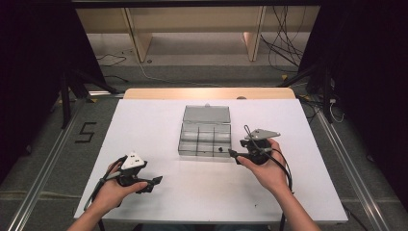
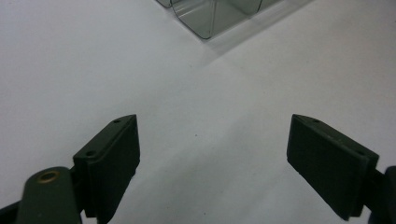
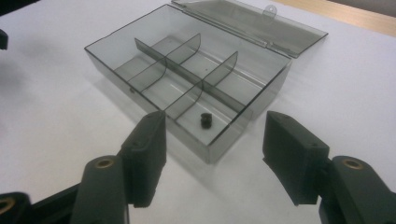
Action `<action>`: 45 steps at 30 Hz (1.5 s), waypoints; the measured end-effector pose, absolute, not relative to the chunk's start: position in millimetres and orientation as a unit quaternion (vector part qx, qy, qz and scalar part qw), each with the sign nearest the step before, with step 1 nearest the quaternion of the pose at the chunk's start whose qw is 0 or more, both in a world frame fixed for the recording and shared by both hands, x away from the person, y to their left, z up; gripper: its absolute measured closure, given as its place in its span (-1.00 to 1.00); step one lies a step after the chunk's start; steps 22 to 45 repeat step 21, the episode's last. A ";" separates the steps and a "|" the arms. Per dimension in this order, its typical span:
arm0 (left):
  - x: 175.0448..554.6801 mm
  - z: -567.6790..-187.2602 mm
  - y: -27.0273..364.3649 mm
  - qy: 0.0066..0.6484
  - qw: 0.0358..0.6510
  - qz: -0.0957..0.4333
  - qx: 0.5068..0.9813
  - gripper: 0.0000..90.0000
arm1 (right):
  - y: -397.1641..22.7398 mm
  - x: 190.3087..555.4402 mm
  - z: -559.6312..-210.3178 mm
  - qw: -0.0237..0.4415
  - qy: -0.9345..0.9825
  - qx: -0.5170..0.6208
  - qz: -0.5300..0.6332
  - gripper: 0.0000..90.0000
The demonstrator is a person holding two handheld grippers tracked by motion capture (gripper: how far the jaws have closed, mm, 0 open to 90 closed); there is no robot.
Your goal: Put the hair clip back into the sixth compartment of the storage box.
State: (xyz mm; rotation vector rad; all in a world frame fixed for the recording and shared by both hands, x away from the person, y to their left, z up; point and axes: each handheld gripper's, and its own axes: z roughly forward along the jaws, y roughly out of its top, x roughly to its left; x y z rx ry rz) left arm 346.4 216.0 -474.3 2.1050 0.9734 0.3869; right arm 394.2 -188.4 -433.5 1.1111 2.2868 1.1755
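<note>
Our right gripper sits just off the near right corner of the clear compartment box, jaws spread wide with nothing between them. The small black part lies loose in the near right compartment, close to the front wall; it also shows as a dark dot from the high view. The box is mid-table on the white sheet, its hinged lid folded flat behind it.

Handling, as we judge it: the part looks like a rigid little knob or nut – very light, hard, probably prone to rolling or popping out of flat pads. We'd come straight down into the compartment and pinch it across its sides, keeping clear of the dividers. The box itself is thin smoky plastic – light, slick on the sheet, likely to skate if nudged. To move or steady it, we'd grip a side wall at a corner, not the lid.

Left gripper is held over bare table near the front left, jaws apart and empty, the box corner farther ahead of it.
</note>
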 end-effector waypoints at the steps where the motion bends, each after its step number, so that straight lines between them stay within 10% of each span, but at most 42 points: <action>1: 346.4 -474.3 216.0 0.382 0.385 0.152 0.826 -0.63 | -190.6 391.8 -435.3 0.170 0.804 0.389 0.416 -0.14; 45: 346.5 -473.5 215.3 0.379 0.384 0.152 0.828 -0.63 | -205.1 364.2 -450.4 0.164 0.803 0.381 0.426 -0.21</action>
